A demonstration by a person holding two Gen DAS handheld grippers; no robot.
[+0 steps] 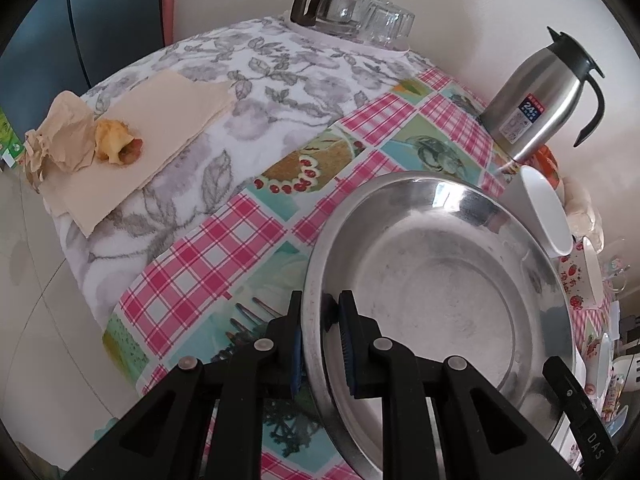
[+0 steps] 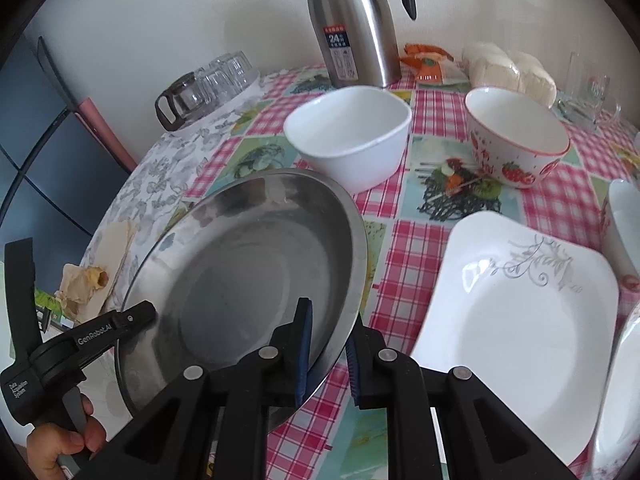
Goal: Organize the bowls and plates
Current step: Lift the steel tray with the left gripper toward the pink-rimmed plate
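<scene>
Steel plate (image 2: 248, 264) rim pinched between left gripper (image 1: 320, 344) fingers and right gripper (image 2: 330, 356) fingers.

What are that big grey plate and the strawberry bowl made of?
The big plate looks like metal, probably stainless steel: shiny grey with blurred reflections and a scuffed middle. The strawberry bowl looks like glazed ceramic or porcelain: glossy white with printed red berries.
</scene>
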